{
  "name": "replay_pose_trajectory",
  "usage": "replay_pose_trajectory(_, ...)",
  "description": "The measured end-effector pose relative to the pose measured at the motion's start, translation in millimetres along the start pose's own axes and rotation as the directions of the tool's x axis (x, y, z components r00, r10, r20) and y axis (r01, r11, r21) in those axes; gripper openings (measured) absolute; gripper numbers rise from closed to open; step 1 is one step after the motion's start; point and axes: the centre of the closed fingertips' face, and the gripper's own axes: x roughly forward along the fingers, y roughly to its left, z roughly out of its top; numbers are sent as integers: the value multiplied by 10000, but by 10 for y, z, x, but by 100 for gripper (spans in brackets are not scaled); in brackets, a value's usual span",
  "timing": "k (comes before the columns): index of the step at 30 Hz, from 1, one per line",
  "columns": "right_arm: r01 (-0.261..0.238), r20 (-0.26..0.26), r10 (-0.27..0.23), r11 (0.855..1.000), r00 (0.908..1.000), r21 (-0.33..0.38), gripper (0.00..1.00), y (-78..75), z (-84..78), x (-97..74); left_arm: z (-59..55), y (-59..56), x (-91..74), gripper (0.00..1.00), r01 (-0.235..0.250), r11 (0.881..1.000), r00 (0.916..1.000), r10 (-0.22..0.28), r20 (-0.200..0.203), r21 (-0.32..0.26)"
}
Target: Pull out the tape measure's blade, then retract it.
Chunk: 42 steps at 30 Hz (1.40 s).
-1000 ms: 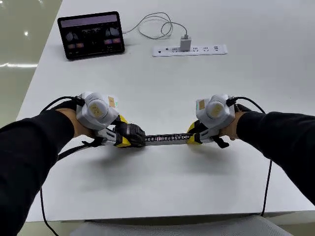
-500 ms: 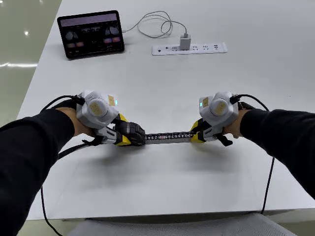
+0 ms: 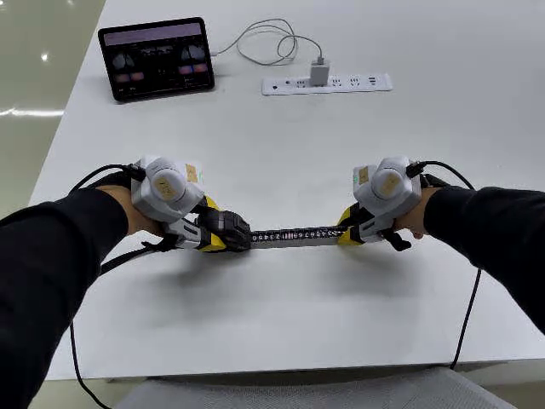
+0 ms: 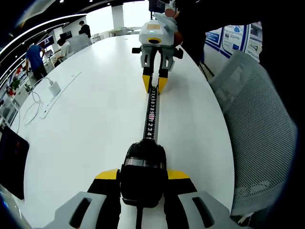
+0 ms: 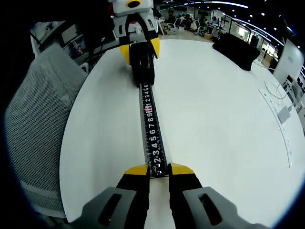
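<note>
The black tape measure case (image 3: 225, 230) (image 4: 143, 172) (image 5: 142, 62) lies on the white table, and my left gripper (image 3: 211, 233) (image 4: 143, 174) is shut on it. Its blade (image 3: 294, 236) (image 4: 151, 112) (image 5: 151, 129) runs flat along the table, printed with numbers. My right gripper (image 3: 347, 233) (image 5: 157, 171) is shut on the blade's end, a short stretch to the right of the case. In the left gripper view the right gripper (image 4: 155, 82) shows at the far end of the blade; in the right gripper view the left gripper (image 5: 139, 49) holds the case.
A tablet (image 3: 157, 59) stands at the back left. A white power strip (image 3: 328, 84) with a charger and a looped cable (image 3: 266, 38) lies at the back centre. A mesh chair (image 4: 255, 129) sits at the table's near edge. Black cables trail from both grippers.
My right gripper has moved to the right with the blade's end, so more of the blade is out of the case. The left gripper and the case have stayed put.
</note>
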Motion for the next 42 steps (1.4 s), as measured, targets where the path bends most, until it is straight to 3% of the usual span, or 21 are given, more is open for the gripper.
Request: replay_pose_trajectory(42, 99, -245, -97, 9999, 9997, 52, 10, -53, -256, -164, -5, -13, 7, 31, -16, 10000, 10000, 16, 5, 2)
